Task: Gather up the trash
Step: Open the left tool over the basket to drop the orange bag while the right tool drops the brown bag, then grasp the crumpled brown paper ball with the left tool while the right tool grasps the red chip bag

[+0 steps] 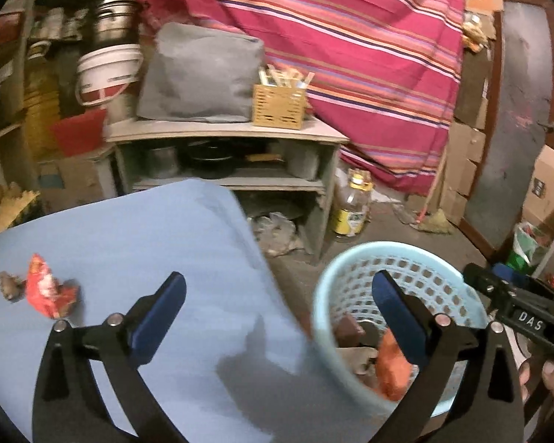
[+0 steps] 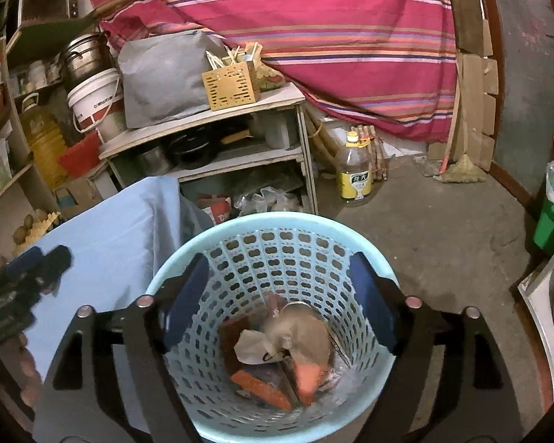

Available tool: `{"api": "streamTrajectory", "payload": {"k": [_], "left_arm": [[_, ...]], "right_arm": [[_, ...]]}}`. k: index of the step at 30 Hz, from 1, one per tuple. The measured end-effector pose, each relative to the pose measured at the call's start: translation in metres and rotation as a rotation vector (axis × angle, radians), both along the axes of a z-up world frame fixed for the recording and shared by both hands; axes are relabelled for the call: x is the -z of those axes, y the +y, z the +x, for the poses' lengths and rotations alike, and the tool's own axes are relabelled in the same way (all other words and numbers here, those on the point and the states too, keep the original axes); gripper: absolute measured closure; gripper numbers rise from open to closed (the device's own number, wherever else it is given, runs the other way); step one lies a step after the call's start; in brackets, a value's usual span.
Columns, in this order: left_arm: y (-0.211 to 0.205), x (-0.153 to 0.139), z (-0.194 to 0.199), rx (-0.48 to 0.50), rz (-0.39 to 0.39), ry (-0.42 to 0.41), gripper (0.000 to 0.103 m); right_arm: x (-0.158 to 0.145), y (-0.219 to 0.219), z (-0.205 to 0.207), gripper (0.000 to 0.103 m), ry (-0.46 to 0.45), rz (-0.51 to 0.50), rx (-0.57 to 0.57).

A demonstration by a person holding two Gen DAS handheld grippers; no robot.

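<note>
Right now my right gripper (image 2: 280, 299) hangs over the light blue basket (image 2: 188, 258), its blue pads (image 2: 373, 302) spread wide and holding nothing. Straight below and between them, wrappers (image 2: 262, 387) and a crumpled brownish piece (image 2: 306, 328), blurred, lie at the basket's bottom. My left gripper (image 1: 277, 317) is also wide apart and empty, poised over the edge of the blue-covered table (image 1: 147, 243); its right finger overlaps the basket rim in view. A crumpled red wrapper (image 1: 48, 291) lies on the cloth ahead and well to the left of that gripper, with a small brown scrap (image 1: 9, 285) just beside it on its far-left side.
</note>
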State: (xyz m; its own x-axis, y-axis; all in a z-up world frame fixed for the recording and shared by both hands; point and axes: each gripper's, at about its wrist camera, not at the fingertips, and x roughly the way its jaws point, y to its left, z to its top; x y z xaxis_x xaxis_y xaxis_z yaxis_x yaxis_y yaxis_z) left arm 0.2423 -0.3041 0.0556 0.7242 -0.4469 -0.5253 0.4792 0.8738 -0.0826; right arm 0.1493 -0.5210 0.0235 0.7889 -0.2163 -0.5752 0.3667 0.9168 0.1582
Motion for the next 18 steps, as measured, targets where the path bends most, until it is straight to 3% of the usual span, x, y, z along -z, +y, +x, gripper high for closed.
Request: {"api": "streamTrajectory", "payload": {"k": [5, 12, 18], "left_arm": [[0.05, -0.003, 0.014, -0.067, 0.006, 0.009, 0.005], [0.135, -0.008, 0.029, -0.184, 0.033, -0.025, 0.005], [0.214, 0.0, 0.054, -0.304, 0.053, -0.01, 0.005]], "right_arm": [[-0.004, 0.02, 0.01, 0.004, -0.008, -0.042, 0.02], [-0.008, 0.075, 0.043, 0.004, -0.006, -0.12, -0.025], [-0.006, 0.129, 0.077, 0.004, -0.014, -0.103, -0.115]]}}
